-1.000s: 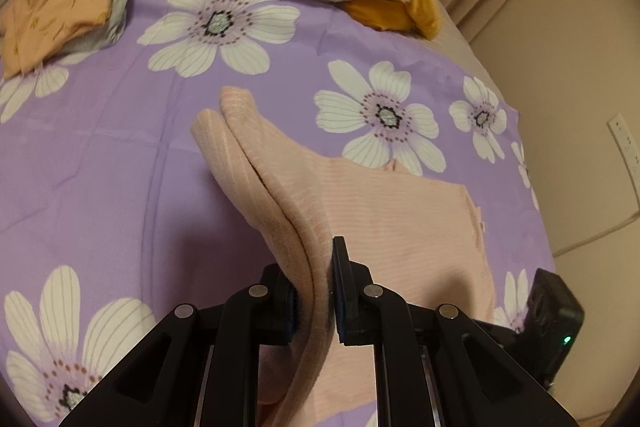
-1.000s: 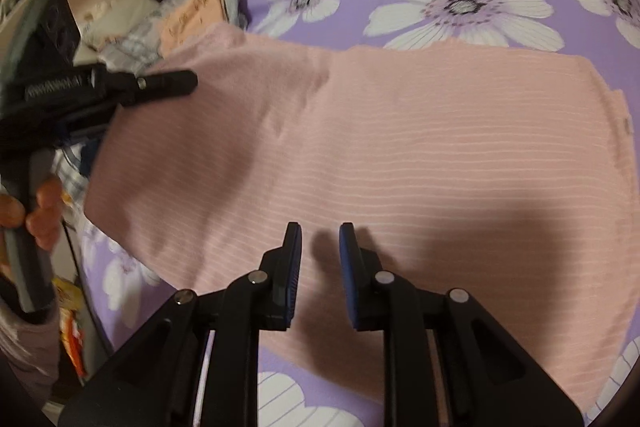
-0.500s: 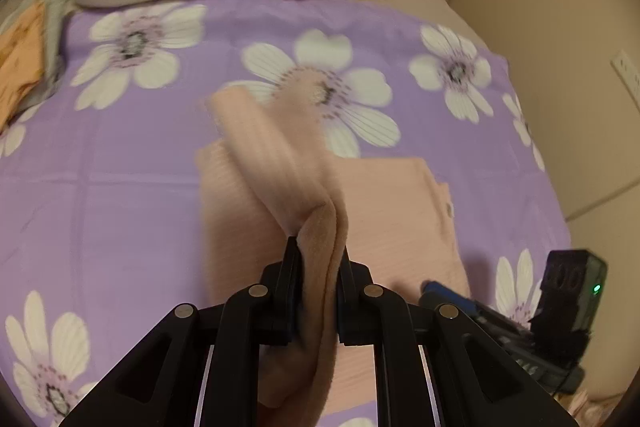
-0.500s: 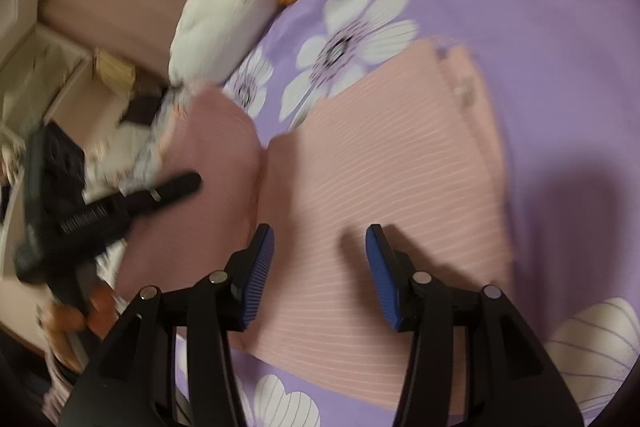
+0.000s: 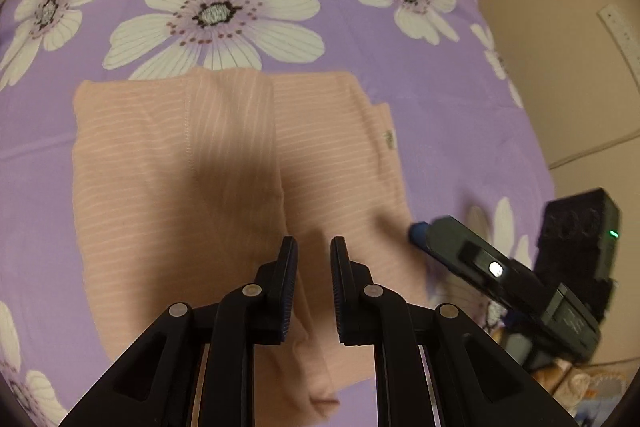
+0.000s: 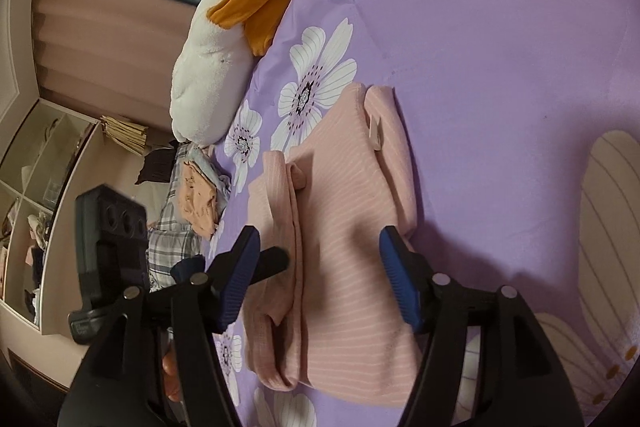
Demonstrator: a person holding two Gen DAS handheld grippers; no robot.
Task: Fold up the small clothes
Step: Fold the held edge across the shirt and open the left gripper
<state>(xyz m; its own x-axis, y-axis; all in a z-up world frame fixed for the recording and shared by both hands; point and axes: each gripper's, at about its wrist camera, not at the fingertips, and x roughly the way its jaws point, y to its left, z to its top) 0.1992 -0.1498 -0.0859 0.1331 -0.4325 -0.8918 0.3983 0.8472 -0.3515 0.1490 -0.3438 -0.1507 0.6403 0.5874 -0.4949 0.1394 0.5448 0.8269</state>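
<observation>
A pink striped garment (image 5: pixel 208 163) lies on the purple flowered sheet (image 5: pixel 360 39), with one side folded over its middle. My left gripper (image 5: pixel 314 283) hovers just above the garment's near part, jaws slightly apart and holding nothing. In the right wrist view the same garment (image 6: pixel 340 247) lies folded with a fold ridge along its left side. My right gripper (image 6: pixel 320 279) is wide open above it, one finger on each side. The right gripper also shows in the left wrist view (image 5: pixel 480 259) at the garment's right edge.
A white plush toy with orange parts (image 6: pixel 216 39) lies at the head of the bed. A pile of other clothes (image 6: pixel 196 195) sits at the bed's edge, with shelves (image 6: pixel 36 187) beyond. A wall (image 5: pixel 560 27) runs along the far side.
My left gripper carried the garment's side over the middle, let it go and opened a little. My right gripper opened wide and swung round above the garment.
</observation>
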